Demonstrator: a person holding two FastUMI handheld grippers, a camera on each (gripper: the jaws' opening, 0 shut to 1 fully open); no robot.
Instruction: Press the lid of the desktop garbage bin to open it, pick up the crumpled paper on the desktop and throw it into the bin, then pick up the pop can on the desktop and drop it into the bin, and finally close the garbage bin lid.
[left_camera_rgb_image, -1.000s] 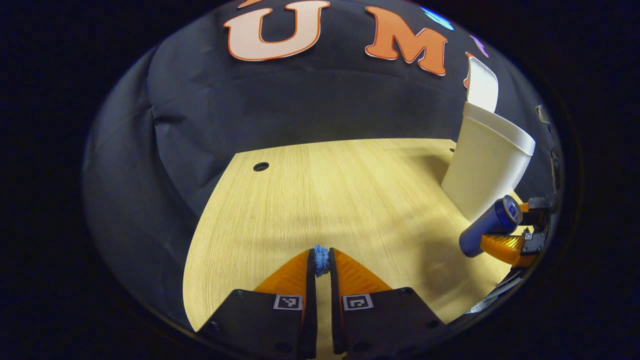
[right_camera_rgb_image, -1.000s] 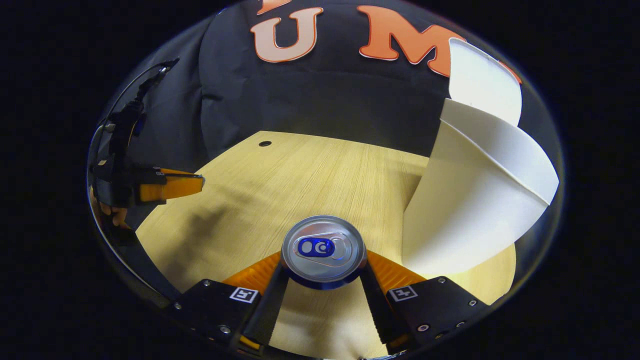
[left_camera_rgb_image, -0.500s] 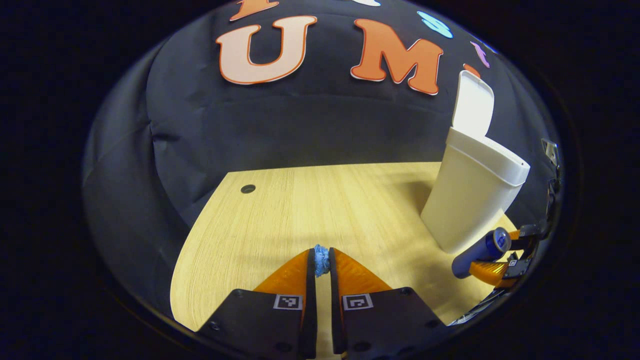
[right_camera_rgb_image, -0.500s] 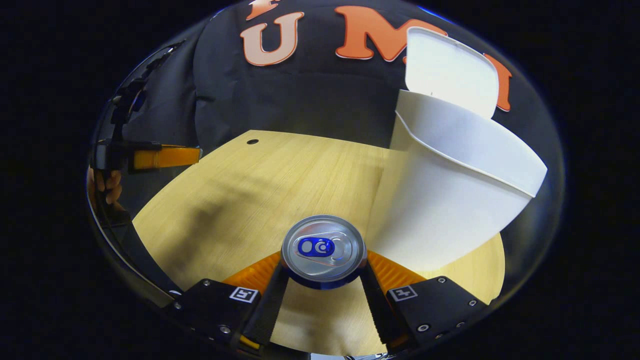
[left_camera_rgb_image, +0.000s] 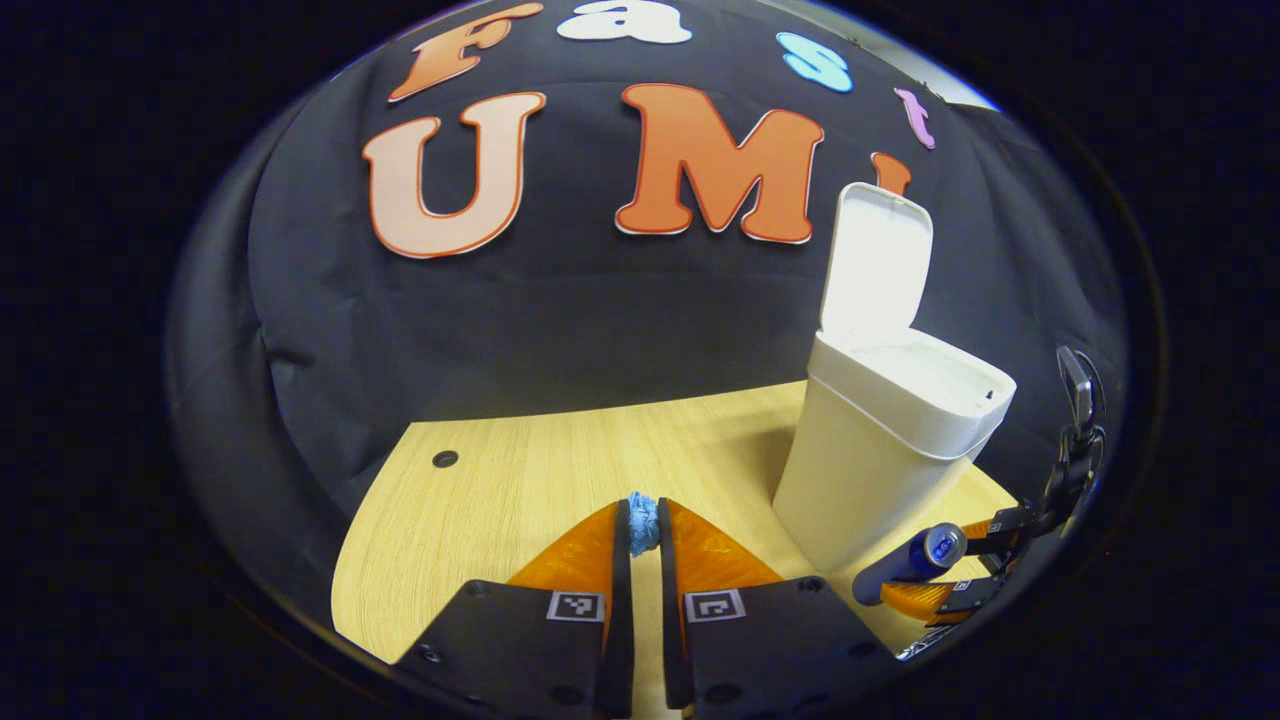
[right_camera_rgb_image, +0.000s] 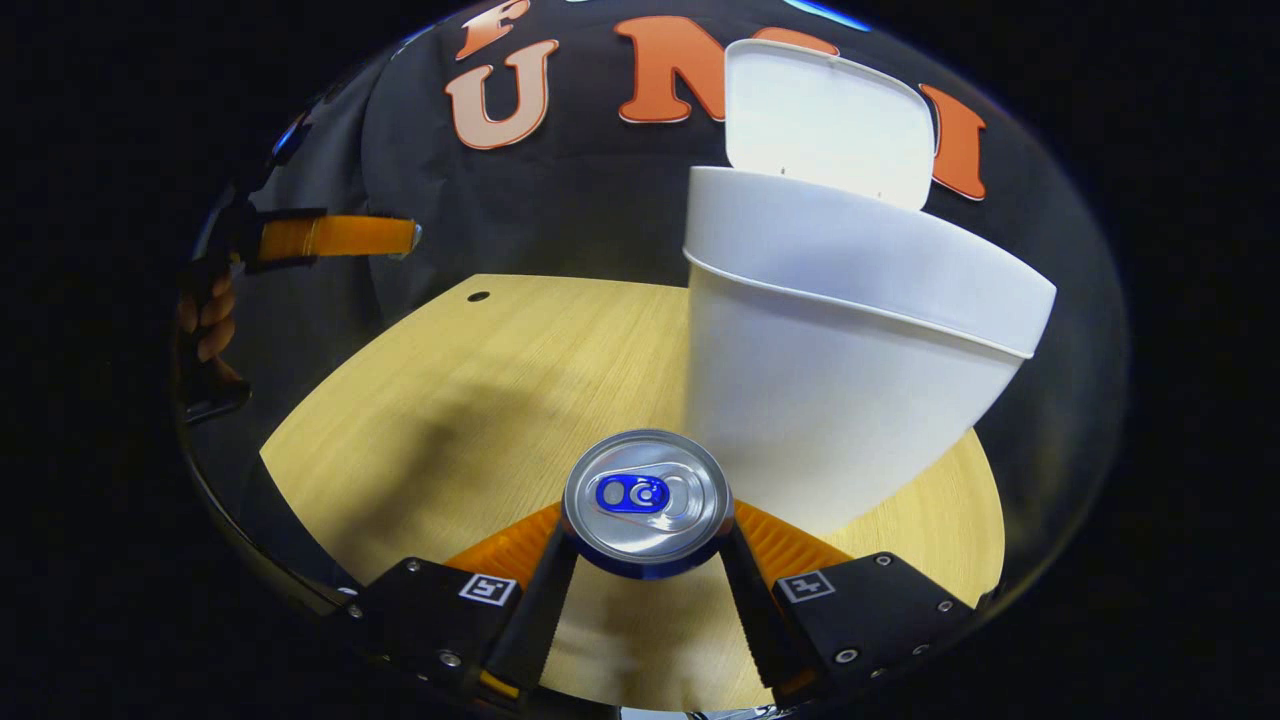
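Note:
The white bin (left_camera_rgb_image: 880, 480) stands on the wooden table (left_camera_rgb_image: 520, 490) with its lid (left_camera_rgb_image: 880, 260) flipped upright. My left gripper (left_camera_rgb_image: 641, 527) is shut on a small blue crumpled paper (left_camera_rgb_image: 641, 508) at its tips, held above the table left of the bin. In the right gripper view, my right gripper (right_camera_rgb_image: 648, 522) is shut on a blue pop can (right_camera_rgb_image: 648, 497), whose silver top faces the camera, just in front of the bin (right_camera_rgb_image: 840, 400) and below its rim. The open lid (right_camera_rgb_image: 825, 125) rises behind. The can (left_camera_rgb_image: 905, 565) also appears low right in the left gripper view.
A small round hole (left_camera_rgb_image: 444, 459) sits near the table's far left corner. In the right gripper view a hand (right_camera_rgb_image: 205, 320) holds the left gripper (right_camera_rgb_image: 400, 237) high at the left, over the table's edge. Black cloth wall stands behind the table.
The left gripper has risen with the paper, so the bin's open top now shows. The right gripper, still holding the can, has swung to face the bin.

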